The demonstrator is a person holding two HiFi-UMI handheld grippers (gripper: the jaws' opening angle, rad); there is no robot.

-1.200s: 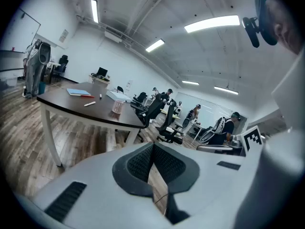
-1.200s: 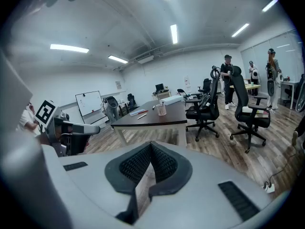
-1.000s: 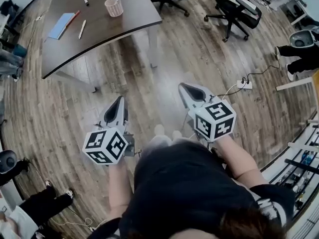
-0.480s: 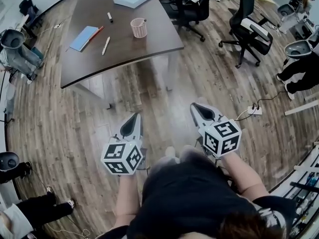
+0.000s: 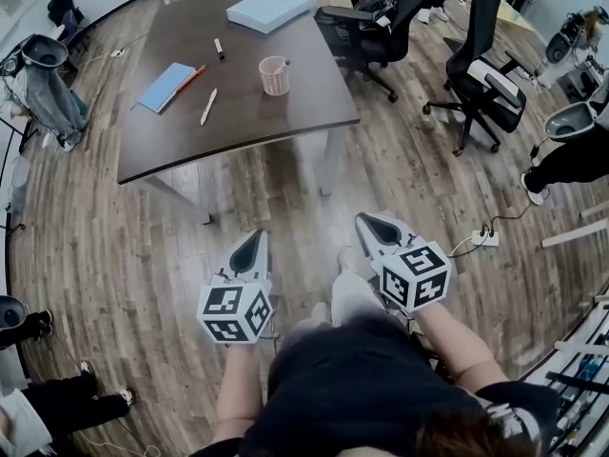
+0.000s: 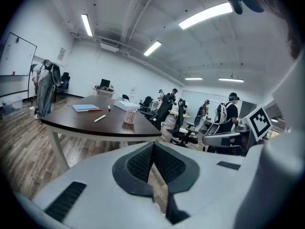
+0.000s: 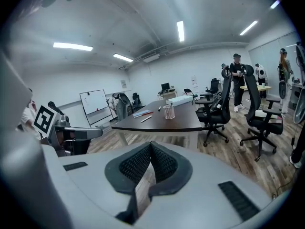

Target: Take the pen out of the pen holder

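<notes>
Head view: the left claw [image 5: 255, 240] and the right claw [image 5: 367, 223] hang over the wooden floor [image 5: 143, 241], both well apart from the dark table [image 5: 243, 117]. A pink mesh pen holder [image 5: 274, 76] stands near the table's right edge, with a pen [image 5: 283, 63] poking out of it. Left gripper view: the jaws press together, gripping nothing. Right gripper view: these jaws also meet at the tips, empty, and the pen holder stands far ahead on the table.

Dark table [image 5: 247, 112] bearing: pink pen holder [image 5: 274, 75]; blue notebook [image 5: 167, 86], red pen [image 5: 190, 77] alongside; white pen [image 5: 207, 106]; black marker [image 5: 220, 49]; pale-blue box [image 5: 271, 8], possibly stacked paper.
</notes>
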